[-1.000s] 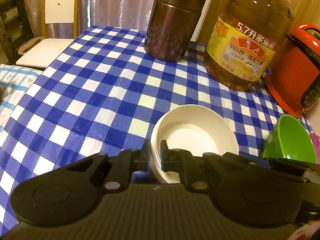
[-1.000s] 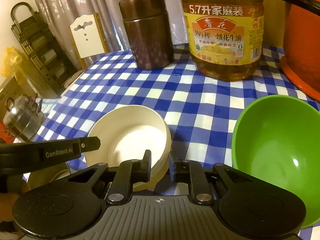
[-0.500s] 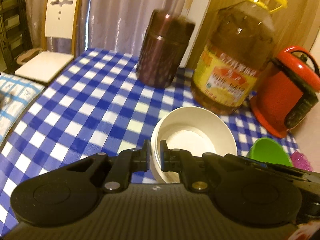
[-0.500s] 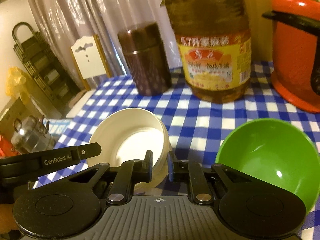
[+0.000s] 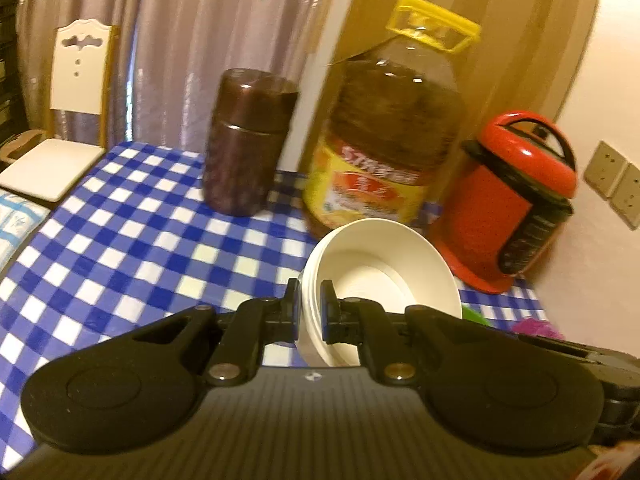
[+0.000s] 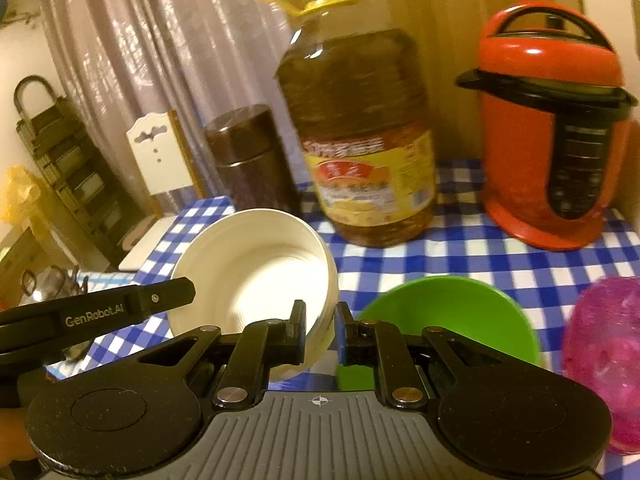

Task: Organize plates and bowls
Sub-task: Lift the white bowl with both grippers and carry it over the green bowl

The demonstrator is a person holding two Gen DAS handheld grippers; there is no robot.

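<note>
White bowl point(image 5: 384, 276) sits clamped at its rim by both grippers, tilted and held above the blue-and-white checked tablecloth point(image 5: 132, 248). In the left wrist view, the left gripper point(image 5: 309, 312) has its jaws pressed together on the bowl's near left wall, one finger outside and one inside. In the right wrist view, the right gripper point(image 6: 320, 330) pinches the bowl's point(image 6: 256, 276) right-hand rim the same way, jaws nearly together with the wall between them; the left gripper's black arm point(image 6: 100, 312) crosses in front of the bowl from the left edge.

A green bowl point(image 6: 452, 316) rests on the cloth just to the right of the white one, partly hidden behind the right gripper's fingers. A pink, translucent thing point(image 6: 604, 356) stands at the far right edge; it is too blurred to name.

At the back of the table stand a dark brown canister point(image 5: 248, 148), a large bottle of cooking oil point(image 5: 384, 148) with a yellow cap and handle, and a red electric cooker point(image 5: 516, 204), side by side. Behind the table's left end are a white chair point(image 5: 76, 76) and a pale curtain point(image 5: 224, 20).
</note>
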